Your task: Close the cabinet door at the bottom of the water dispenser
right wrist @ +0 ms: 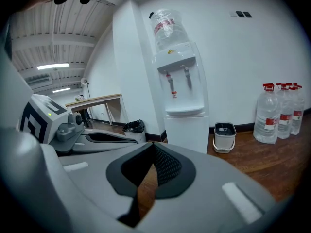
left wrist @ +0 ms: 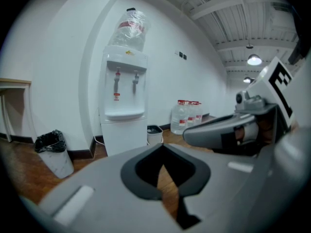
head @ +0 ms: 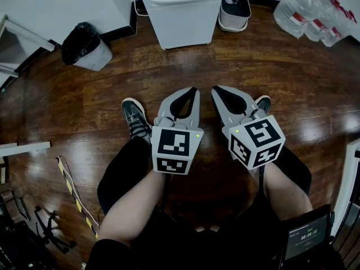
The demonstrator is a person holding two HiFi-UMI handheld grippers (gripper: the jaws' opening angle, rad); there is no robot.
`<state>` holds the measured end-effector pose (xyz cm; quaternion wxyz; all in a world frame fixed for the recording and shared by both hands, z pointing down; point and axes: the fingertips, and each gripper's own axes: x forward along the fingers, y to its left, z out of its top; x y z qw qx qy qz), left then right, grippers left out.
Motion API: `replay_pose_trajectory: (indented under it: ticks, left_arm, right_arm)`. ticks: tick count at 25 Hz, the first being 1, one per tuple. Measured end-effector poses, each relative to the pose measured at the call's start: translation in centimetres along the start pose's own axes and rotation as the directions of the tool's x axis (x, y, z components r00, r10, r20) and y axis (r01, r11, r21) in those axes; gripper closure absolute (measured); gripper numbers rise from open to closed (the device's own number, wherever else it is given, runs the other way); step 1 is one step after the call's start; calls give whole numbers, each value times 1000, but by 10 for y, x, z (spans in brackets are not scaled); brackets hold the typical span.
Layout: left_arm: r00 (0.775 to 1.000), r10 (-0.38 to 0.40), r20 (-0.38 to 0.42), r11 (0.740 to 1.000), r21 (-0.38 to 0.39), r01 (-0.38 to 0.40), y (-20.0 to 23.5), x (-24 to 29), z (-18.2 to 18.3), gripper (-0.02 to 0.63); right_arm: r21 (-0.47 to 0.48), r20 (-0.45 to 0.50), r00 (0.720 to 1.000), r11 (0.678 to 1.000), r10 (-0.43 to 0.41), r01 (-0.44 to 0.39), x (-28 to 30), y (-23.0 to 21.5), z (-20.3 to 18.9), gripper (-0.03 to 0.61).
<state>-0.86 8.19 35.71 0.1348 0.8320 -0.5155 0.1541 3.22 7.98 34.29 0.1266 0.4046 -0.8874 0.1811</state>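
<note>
One white cabinet door [left wrist: 124, 136] makes up the bottom front of the water dispenser [head: 183, 16], and from where I sit it looks flush with the body. An upturned water bottle [left wrist: 131, 28] sits on top of the dispenser, which stands against the white wall. Just to the dispenser's right in the head view I see a small white bucket [head: 234, 11]. Further right a cluster of red-capped water jugs [head: 306, 10] stands on the wooden floor [head: 169, 72]. To the dispenser's left is a waste bin with a black liner [head: 85, 46].

Both tools are well short of the dispenser, side by side and aimed at it. The left gripper [head: 193, 92] has its jaws together with nothing between them, and the right gripper [head: 216, 90] is the same: jaws closed and empty. Beneath them are the person's shoes, the left shoe [head: 135, 117] and the right shoe [head: 263, 103], pointing towards the dispenser.
</note>
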Motion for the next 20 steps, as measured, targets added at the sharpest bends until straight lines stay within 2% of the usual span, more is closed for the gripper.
replay_pose_trajectory:
  ticks: [20]
  left_arm:
    - [1000, -4, -10, 1000, -4, 4, -4, 0, -1, 594]
  right_arm:
    - [10, -7, 1000, 1000, 12, -12, 0, 3, -1, 574]
